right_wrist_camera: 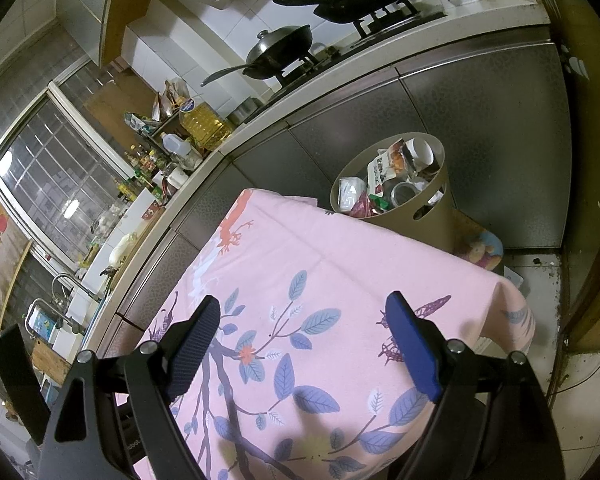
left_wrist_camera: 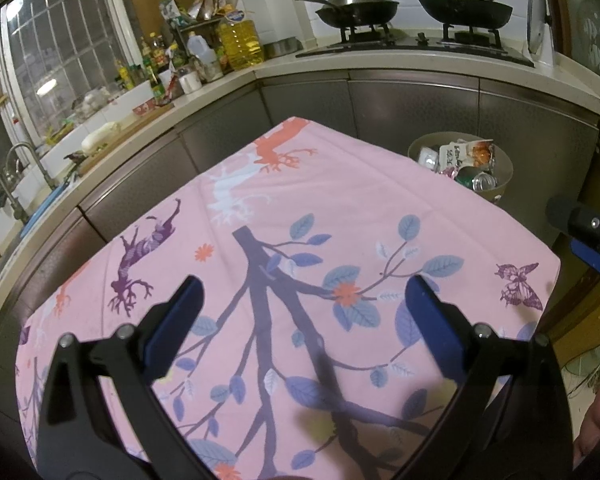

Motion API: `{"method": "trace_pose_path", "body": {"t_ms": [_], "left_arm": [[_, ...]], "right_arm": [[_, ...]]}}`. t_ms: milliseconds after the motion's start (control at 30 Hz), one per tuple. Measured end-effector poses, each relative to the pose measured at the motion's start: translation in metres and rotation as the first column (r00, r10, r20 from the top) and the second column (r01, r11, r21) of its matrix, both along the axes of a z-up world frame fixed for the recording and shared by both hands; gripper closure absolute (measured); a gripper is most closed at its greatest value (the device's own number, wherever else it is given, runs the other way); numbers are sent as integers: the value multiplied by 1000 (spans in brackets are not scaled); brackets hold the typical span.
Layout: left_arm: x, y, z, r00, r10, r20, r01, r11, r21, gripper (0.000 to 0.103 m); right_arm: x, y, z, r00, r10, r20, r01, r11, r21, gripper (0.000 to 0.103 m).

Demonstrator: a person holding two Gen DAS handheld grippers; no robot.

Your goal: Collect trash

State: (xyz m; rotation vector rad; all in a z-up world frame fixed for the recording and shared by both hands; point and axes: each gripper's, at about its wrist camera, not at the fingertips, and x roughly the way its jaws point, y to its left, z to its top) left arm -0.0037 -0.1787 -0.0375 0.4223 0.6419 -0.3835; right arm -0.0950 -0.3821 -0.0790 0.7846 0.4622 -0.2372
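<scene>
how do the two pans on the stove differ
The left wok wears a domed metal lid with a knob; the right wok is open, with a wooden-handled utensil resting in it. The left wok looks grey and shiny with a long thin handle; the right wok is matte black with a thicker dark handle. Both sit on gas burner grates of the same stove.

No legible text anywhere. Snack wrapper (right_wrist_camera: 386, 168) in the trash bin (right_wrist_camera: 432, 216) has dark printed characters, too small and warped to read. Oil bottle (left_wrist_camera: 242, 40) cap label is blurred as well.
</scene>
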Motion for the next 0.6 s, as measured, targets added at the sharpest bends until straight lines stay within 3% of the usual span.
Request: {"method": "trace_pose_path", "body": {"t_ms": [600], "left_arm": [[0,-1,-1,1000,0,-2,0,1000,1,6]], "right_arm": [[-1,-2,0,1000,0,0,0,1000,-1,21]]}}
